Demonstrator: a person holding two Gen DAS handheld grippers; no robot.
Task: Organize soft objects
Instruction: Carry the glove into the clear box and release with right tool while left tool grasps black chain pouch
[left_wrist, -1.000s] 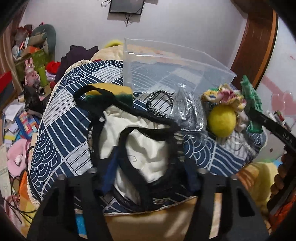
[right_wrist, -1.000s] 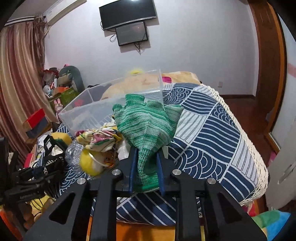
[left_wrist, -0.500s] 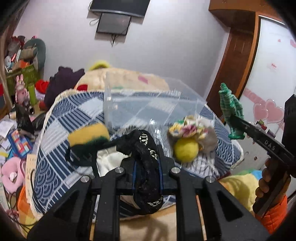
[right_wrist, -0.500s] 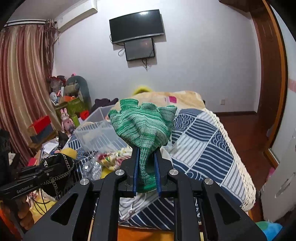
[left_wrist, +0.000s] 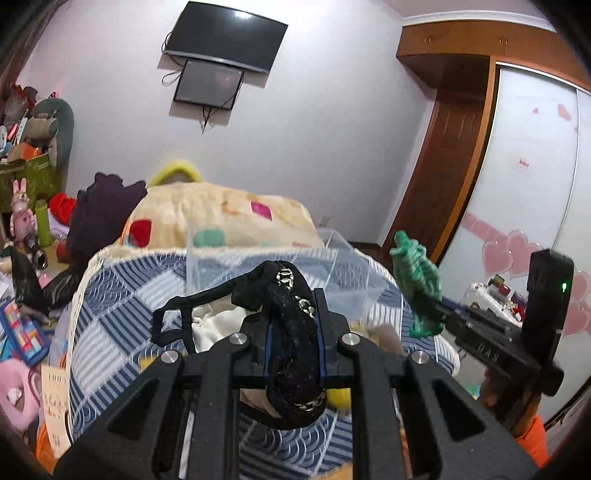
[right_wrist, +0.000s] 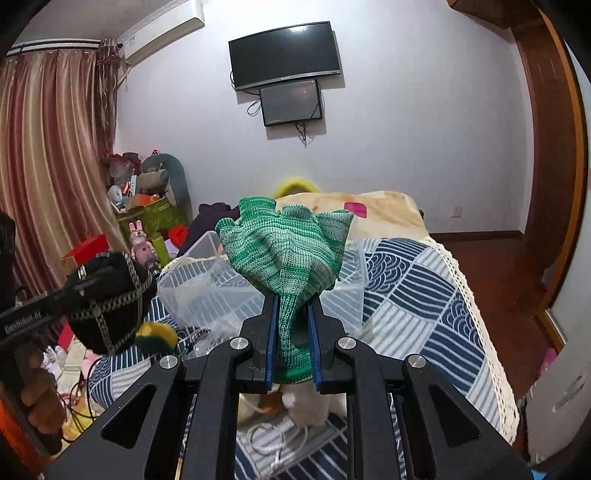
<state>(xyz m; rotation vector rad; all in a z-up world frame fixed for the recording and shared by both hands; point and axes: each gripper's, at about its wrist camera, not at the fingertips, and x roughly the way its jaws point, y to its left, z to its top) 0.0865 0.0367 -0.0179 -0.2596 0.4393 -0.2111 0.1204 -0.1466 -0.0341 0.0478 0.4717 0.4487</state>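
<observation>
The green knit glove (right_wrist: 286, 254) is standing at frame centre, pinched at its cuff by the right tongs (right_wrist: 291, 343), presumably for dropping into the clear bin (right_wrist: 195, 288) behind it. The left tongs (left_wrist: 295, 343) are clamping a black trimmed garment (left_wrist: 291, 325) above the bed (left_wrist: 110, 317).

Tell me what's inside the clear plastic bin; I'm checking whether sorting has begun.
The clear plastic bin looks empty where visible. The green knit glove in the right tool hides its middle.
</observation>
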